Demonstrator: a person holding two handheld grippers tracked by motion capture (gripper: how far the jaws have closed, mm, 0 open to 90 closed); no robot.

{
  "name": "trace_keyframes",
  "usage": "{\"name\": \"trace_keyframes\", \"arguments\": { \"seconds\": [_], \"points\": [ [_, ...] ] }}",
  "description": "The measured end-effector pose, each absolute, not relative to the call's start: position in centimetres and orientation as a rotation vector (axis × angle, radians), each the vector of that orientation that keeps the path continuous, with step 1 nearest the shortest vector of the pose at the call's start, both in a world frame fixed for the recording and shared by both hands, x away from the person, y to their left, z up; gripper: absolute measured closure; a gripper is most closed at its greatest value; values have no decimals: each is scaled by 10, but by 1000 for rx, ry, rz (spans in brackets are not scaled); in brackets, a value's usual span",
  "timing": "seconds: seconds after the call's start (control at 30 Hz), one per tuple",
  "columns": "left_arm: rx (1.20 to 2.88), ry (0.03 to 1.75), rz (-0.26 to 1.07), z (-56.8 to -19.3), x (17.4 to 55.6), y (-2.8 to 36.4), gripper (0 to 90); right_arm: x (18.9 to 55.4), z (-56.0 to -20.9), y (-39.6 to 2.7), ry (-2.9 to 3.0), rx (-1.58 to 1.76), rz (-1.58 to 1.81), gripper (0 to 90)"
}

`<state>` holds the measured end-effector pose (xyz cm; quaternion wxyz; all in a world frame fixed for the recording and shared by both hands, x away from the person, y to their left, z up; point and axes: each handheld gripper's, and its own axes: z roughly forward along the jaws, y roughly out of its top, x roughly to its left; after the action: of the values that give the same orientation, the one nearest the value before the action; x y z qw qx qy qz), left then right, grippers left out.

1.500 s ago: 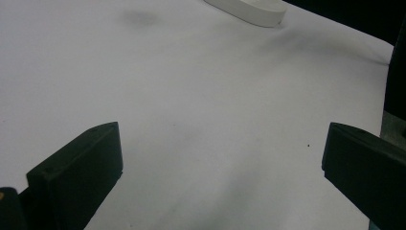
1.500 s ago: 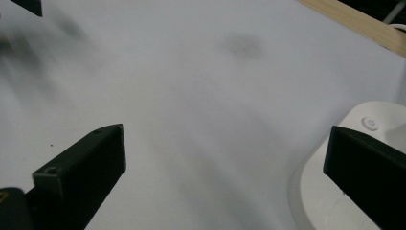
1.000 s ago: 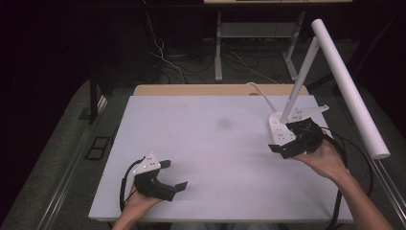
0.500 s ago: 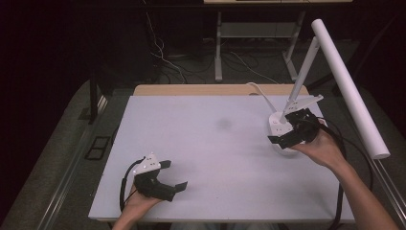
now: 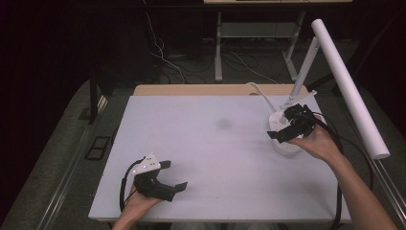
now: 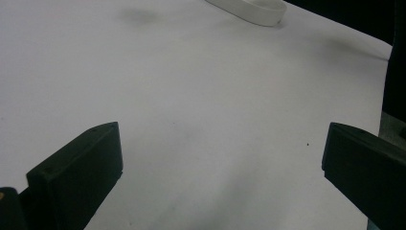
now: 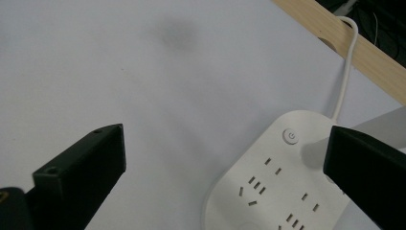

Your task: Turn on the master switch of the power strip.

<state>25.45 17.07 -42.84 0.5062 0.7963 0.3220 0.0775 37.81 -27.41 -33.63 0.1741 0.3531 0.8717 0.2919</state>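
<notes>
The lamp base (image 7: 282, 177), a white round-cornered block with socket slots and a power button (image 7: 290, 136) on top, is sitting near the table's far right corner, partly under the right gripper (image 5: 289, 125). In the right gripper view its jaws are standing wide apart, the button lying just inside the right jaw and the left jaw hanging over bare table. The work in hand looks like reaching for that button; doing it well likely means bringing one jaw tip squarely over it and pressing straight down, avoiding the slots. The cord (image 7: 345, 72) is running off beyond the right jaw toward the wooden edge (image 7: 344, 43). The left gripper (image 5: 165, 181), jaws also wide, is resting over open table (image 6: 201, 96) with plenty of room ahead.
</notes>
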Motion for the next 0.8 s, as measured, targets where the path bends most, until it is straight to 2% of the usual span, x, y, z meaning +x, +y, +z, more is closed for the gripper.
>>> {"name": "trace_keyframes", "arguments": {
  "seconds": [0.33, 0.37, 0.47, 0.53, 0.6, 0.8],
  "points": [
    [1916, 773, 187, -428, 255, 171, 0, 391, -335, -262, 2496, 991, 744, 3],
    [1915, 773, 188, -428, 255, 171, 0, 394, -334, -260, 2504, 978, 718, 61],
    [1913, 772, 186, -428, 255, 171, 0, 397, -333, -258, 2493, 969, 691, 67],
    [1914, 770, 185, -428, 255, 171, 0, 400, -333, -257, 2491, 962, 668, 146],
    [1914, 770, 185, -428, 255, 171, 0, 403, -333, -257, 2491, 963, 660, 158],
    [1911, 771, 186, -428, 255, 172, 0, 411, -337, -257, 2511, 954, 639, 348]
  ]
}}
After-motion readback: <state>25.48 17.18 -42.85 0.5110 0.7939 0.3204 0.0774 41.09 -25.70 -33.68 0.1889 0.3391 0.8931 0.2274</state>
